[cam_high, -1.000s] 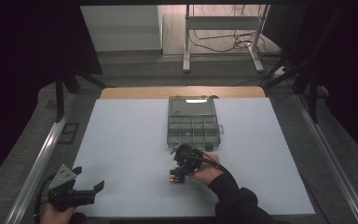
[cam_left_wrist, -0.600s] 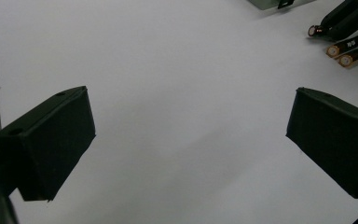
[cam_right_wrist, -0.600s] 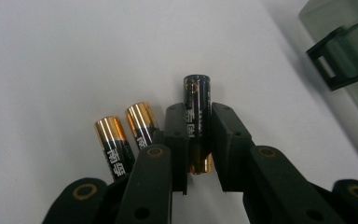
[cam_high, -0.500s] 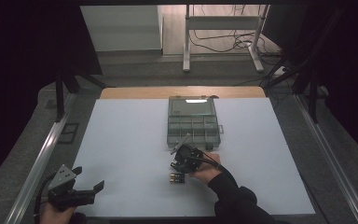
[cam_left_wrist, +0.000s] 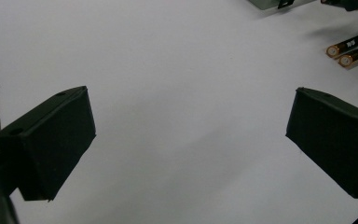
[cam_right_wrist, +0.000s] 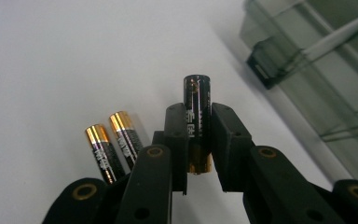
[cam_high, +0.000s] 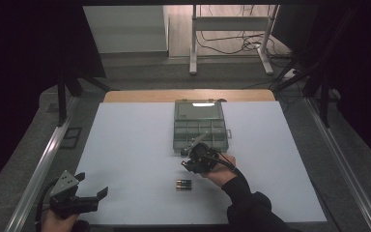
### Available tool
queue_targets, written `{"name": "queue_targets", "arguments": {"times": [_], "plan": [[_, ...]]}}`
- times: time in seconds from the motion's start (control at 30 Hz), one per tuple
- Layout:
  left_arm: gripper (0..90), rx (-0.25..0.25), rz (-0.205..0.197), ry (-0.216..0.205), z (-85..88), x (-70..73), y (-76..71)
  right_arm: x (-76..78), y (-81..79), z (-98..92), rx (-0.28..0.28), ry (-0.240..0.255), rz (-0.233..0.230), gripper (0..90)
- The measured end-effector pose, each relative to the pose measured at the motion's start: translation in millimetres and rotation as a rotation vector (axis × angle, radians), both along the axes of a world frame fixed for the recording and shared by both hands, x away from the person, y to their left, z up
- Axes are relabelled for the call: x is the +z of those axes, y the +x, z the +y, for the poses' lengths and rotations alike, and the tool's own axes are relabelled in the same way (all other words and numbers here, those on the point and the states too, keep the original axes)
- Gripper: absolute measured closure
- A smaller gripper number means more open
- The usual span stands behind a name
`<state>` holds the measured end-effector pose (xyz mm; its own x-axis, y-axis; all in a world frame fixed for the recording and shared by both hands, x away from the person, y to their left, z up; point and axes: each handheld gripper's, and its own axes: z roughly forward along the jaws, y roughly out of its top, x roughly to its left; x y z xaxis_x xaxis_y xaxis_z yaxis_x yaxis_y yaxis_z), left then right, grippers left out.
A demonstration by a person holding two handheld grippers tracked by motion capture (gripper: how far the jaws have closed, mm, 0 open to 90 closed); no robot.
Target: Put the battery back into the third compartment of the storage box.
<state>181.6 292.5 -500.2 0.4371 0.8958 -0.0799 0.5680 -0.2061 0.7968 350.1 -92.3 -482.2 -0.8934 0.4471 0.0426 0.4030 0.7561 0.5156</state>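
Right gripper (cam_right_wrist: 199, 140): a battery (cam_right_wrist: 197, 116) is pinched upright.
Left gripper (cam_left_wrist: 186, 140): jaws are held spread wide.
Two batteries (cam_high: 183, 184): laid side by side on the table (cam_high: 125, 159).

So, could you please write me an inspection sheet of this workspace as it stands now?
Surface: white table top, bare apart from the items below.
Job's things: grey compartment box, lid open; two batteries lying side by side; a third battery held clear of the table.
Clutter: nothing seen.
Grippers: right gripper shut on the third battery; left gripper open, holding nothing, near the front left corner.
Cables: black cable trailing from the right gripper; loose cables on the floor behind.
Surroundings: dark room, white stand beyond the table.
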Motion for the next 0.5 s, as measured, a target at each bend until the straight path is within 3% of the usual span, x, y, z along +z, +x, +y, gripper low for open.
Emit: {"name": "queue_targets", "arguments": {"times": [0.5], "plan": [[1.3,0.001,0.005,-0.002,0.1,-0.2,0.5,20.4,27.2,-22.3,-0.102,0.051,-0.030,76.4]]}}
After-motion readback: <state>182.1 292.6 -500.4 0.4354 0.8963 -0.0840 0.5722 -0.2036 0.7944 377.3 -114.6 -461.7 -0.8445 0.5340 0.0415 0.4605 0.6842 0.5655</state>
